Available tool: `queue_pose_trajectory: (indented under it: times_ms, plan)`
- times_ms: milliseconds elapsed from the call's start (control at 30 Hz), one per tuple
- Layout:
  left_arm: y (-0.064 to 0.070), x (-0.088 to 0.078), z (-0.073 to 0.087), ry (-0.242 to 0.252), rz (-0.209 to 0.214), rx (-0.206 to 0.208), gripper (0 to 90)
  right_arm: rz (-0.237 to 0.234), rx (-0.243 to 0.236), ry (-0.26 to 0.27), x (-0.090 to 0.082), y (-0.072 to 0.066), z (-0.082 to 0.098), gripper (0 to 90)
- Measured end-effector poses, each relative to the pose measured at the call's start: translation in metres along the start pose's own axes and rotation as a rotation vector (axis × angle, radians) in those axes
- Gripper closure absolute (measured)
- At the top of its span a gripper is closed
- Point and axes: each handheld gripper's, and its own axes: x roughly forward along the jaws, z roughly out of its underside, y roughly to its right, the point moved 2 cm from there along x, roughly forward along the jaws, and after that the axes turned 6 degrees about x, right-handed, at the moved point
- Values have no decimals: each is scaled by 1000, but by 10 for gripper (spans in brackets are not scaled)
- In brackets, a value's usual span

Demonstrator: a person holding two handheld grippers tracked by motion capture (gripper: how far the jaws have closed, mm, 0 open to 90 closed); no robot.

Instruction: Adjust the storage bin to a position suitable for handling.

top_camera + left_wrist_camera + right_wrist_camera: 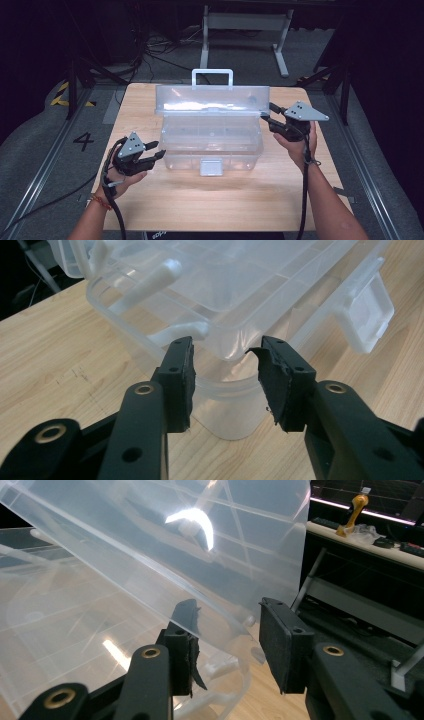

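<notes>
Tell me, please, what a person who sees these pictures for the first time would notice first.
The eye goes first to the clear plastic storage box in the middle of the wooden table, its lid standing open with the white carry handle on top. Next come the two hand-held grippers: the left gripper open at the box's front left corner, the right gripper open at the lid's right edge.

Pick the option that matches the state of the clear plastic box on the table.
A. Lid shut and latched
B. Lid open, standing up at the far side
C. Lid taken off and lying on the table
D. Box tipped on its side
B: the lid stands raised behind the clear plastic box, its handle uppermost, and the front latch hangs free.
</notes>
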Motion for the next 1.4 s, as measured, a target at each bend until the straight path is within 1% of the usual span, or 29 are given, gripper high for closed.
queue_pose_trajectory:
  times_ms: [67, 133, 200, 233, 267, 333, 367, 433, 467, 533, 567, 633, 667, 700, 733, 767, 800, 833, 867, 967, 1133, 1200, 1233, 1333, 1400]
  plan:
    - [0, 1, 0, -1, 1, 3, 571, 8, 10, 9, 1, 1, -2, 611]
    - [1, 2, 1, -8, 11, 3, 569, 14, 5, 15, 2, 2, -3, 611]
    - [2, 5, 2, -13, 15, 9, 566, 11, 32, 21, 3, 2, -4, 613]
    - [3, 5, 2, -13, 16, 6, 565, 14, 40, 26, 4, 3, -5, 615]
    - [3, 6, 2, -16, 9, 12, 560, 14, 45, 28, 5, 3, -6, 617]
    - [2, 6, 3, -12, 13, 5, 553, 22, 53, 32, 5, 4, -8, 623]
    - [2, 6, 3, -11, 14, 0, 554, 28, 50, 34, 6, 4, -9, 628]
    - [2, 6, 4, -13, 17, 5, 552, 39, 49, 38, 8, 5, -11, 634]
    - [2, 7, 4, -11, 16, 4, 549, 44, 54, 37, 8, 5, -13, 637]
    - [1, 7, 4, -10, 15, 5, 541, 58, 42, 36, 10, 5, -16, 644]
    - [1, 7, 3, -9, 14, 1, 539, 62, 34, 38, 10, 6, -17, 652]
    - [2, 7, 4, -7, 17, -1, 534, 68, 49, 51, 10, 7, -20, 673]
    - [2, 8, 4, -9, 22, -3, 527, 72, 53, 57, 10, 8, -22, 696]
    - [2, 8, 4, -9, 22, -3, 520, 72, 53, 57, 10, 8, -22, 696]
    - [2, 8, 4, -12, 19, -3, 520, 80, 48, 57, 11, 9, -23, 717]
    - [2, 8, 5, -12, 20, -8, 515, 84, 51, 60, 11, 10, -24, 733]
    - [1, 8, 6, -13, 19, -3, 512, 85, 58, 68, 11, 12, -25, 754]
    - [1, 8, 6, -13, 19, -3, 512, 85, 58, 68, 11, 12, -25, 754]
    - [1, 8, 7, -15, 21, -6, 511, 91, 51, 64, 12, 12, -26, 761]
    - [1, 9, 8, -13, 25, -16, 507, 95, 52, 64, 14, 14, -27, 767]
    - [0, 9, 9, -7, 29, -14, 497, 126, 29, 63, 17, 14, -31, 785]
    - [0, 9, 9, -5, 30, -14, 495, 130, 25, 64, 17, 14, -32, 791]
    - [0, 9, 9, -5, 31, -15, 495, 143, 15, 66, 19, 15, -33, 809]
    - [0, 9, 9, -5, 32, -16, 492, 154, 6, 67, 20, 15, -34, 815]
    - [-1, 10, 9, -4, 31, -15, 490, 171, -9, 69, 21, 14, -35, 821]
